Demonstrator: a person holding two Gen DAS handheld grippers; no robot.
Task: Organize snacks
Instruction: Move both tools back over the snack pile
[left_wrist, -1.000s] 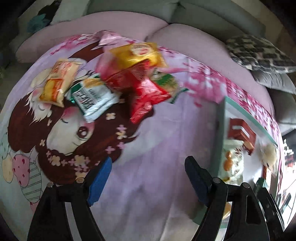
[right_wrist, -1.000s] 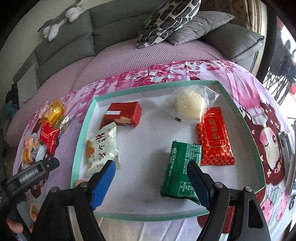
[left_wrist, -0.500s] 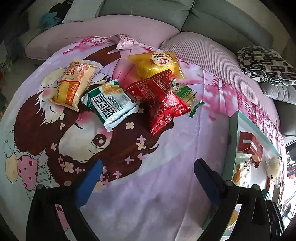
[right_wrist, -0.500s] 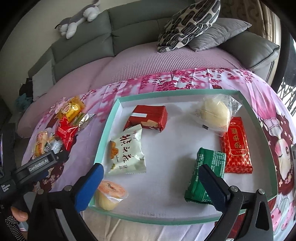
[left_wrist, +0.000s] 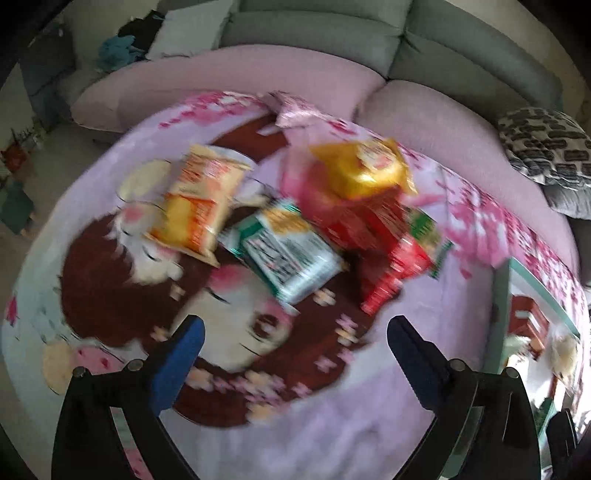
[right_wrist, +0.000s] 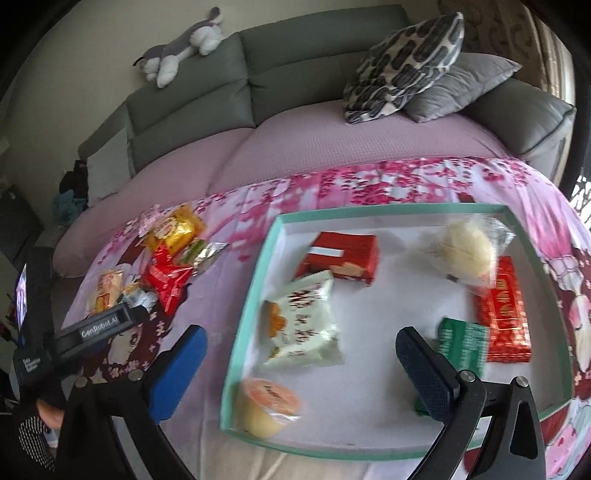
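- The left gripper (left_wrist: 295, 334) hangs over the cartoon-print cloth (left_wrist: 332, 424) with its tongs spread wide and nothing between the blue pads; the view from it is blurred.
- Just beyond it lies the loose pile of snacks: an orange packet (left_wrist: 195, 206) on the left, a white-and-green packet (left_wrist: 291, 254) in the middle, a yellow bag (left_wrist: 362, 170) at the far side, and red packets (left_wrist: 384, 254) to the right, overlapping one another.
- A small pink packet (left_wrist: 291, 110) sits apart at the far edge of the cloth, near the sofa (left_wrist: 314, 29).
- The right gripper (right_wrist: 301, 339) is over the near part of the teal-rimmed tray (right_wrist: 255, 295), tongs also wide and gripping nothing.
- In the tray: a white packet (right_wrist: 303, 325) at the left, a red box (right_wrist: 340, 258) behind it, a jelly cup (right_wrist: 266, 406) in the near left corner, a green packet (right_wrist: 461, 347) partly behind the right finger, a flat red packet (right_wrist: 506, 314) beside it, and a pale bun in clear wrap (right_wrist: 469, 251) at the far right.
- The tray stands to the right of the loose pile, well apart from it.
- Two cushions (right_wrist: 424, 66) and a plush toy (right_wrist: 181, 44) rest on the sofa.
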